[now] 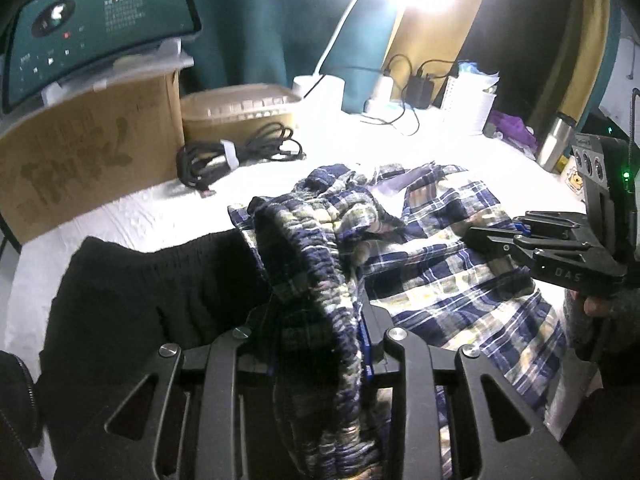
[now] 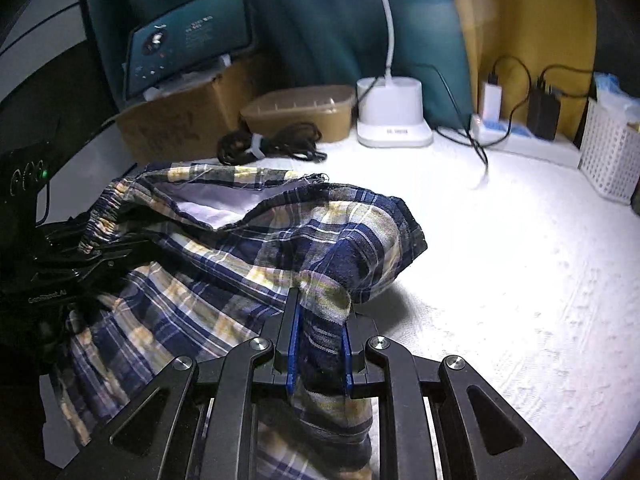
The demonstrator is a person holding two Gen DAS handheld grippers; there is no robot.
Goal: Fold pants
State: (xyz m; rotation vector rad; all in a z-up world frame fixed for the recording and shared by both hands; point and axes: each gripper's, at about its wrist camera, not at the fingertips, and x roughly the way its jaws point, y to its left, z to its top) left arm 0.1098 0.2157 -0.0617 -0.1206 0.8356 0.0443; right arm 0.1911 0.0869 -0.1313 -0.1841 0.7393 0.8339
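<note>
Plaid pants hide left gripper's fingertips.

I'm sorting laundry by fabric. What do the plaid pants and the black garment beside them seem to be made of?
Plaid pants: thin woven cloth, likely cotton, matte; printed checks, fraying edge, shirred elastic waistband.
Black garment: soft matte fabric with a ribbed-looking waistband, possibly knit; too dark to be sure.

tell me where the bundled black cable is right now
The bundled black cable lies at the back of the white table, in front of the cardboard box and tan container, behind the plaid pants.
</note>
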